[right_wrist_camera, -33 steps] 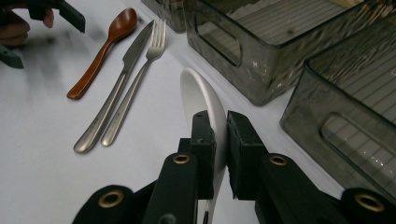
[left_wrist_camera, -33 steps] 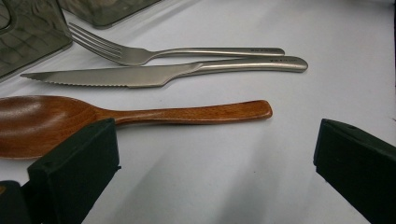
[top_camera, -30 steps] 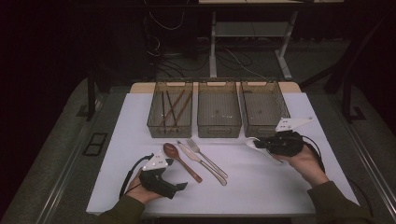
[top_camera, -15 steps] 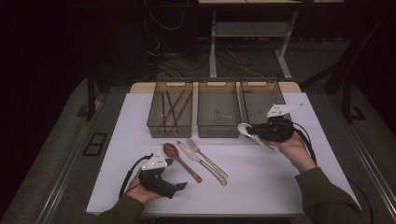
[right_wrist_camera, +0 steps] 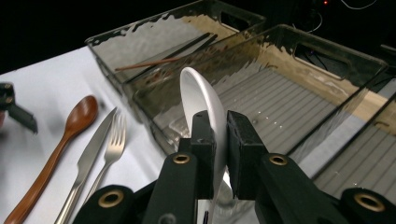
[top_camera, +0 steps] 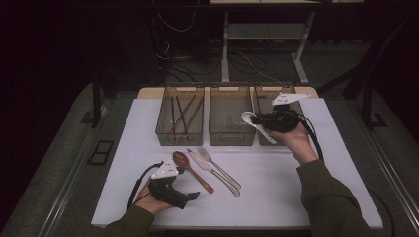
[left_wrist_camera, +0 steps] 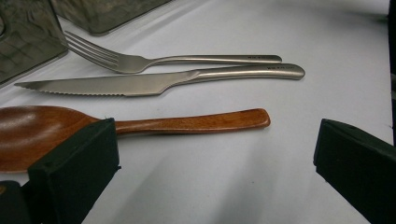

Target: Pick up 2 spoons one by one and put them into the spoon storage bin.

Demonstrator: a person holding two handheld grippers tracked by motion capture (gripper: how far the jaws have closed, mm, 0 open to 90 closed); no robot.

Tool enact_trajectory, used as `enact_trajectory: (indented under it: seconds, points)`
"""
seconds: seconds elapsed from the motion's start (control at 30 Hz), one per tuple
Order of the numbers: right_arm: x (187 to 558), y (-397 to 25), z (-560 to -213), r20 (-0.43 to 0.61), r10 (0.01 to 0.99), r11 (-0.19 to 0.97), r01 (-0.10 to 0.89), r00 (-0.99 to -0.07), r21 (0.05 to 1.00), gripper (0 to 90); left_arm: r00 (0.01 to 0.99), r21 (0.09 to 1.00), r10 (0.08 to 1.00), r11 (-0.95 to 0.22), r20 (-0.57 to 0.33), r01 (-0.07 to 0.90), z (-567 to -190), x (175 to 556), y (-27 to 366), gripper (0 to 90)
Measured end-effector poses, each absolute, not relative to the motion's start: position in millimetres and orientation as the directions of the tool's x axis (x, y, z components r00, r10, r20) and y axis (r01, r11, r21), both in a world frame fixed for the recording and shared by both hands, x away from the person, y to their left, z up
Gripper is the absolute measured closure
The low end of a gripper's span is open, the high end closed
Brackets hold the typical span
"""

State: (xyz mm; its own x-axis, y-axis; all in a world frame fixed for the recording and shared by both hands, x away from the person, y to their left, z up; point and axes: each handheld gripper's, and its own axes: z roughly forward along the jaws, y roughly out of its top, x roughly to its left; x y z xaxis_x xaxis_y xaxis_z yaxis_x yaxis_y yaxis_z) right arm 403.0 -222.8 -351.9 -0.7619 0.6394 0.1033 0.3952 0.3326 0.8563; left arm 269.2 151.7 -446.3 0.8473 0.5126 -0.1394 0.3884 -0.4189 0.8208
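My right gripper [top_camera: 269, 121] is shut on a white ceramic spoon [top_camera: 249, 120], held in the air over the front rim between the middle bin [top_camera: 231, 114] and the right bin [top_camera: 274, 101]. In the right gripper view the white spoon [right_wrist_camera: 201, 99] rises edge-on between my black jaws. My left gripper [top_camera: 190, 195] rests open on the white table near its front left. A wooden spoon [left_wrist_camera: 140, 125] lies just beyond its jaws, with a steel knife [left_wrist_camera: 159, 80] and a fork [left_wrist_camera: 140, 60] behind it.
Three clear plastic bins stand in a row at the back of the white table [top_camera: 276, 192]. The left bin [top_camera: 181, 116] holds several chopsticks. The wooden spoon [top_camera: 192, 168], knife [top_camera: 212, 170] and fork [top_camera: 220, 165] lie side by side in the table's middle.
My right gripper has lifted the white spoon and carried it left and toward the bins, from the table's right side to above the bins' front rim. The left gripper has stayed still.
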Motion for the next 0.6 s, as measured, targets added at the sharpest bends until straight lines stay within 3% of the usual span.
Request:
enact_trajectory:
  seconds: [0.6]
  points:
    - [457.7, -168.4, -358.5, 0.1, 0.675, 0.33, 0.421, -0.731, 0.845, 81.6, 0.852, 0.824, 0.505, -0.418, -0.139, 0.382, -445.6, 267.4, 152.2, 0.0]
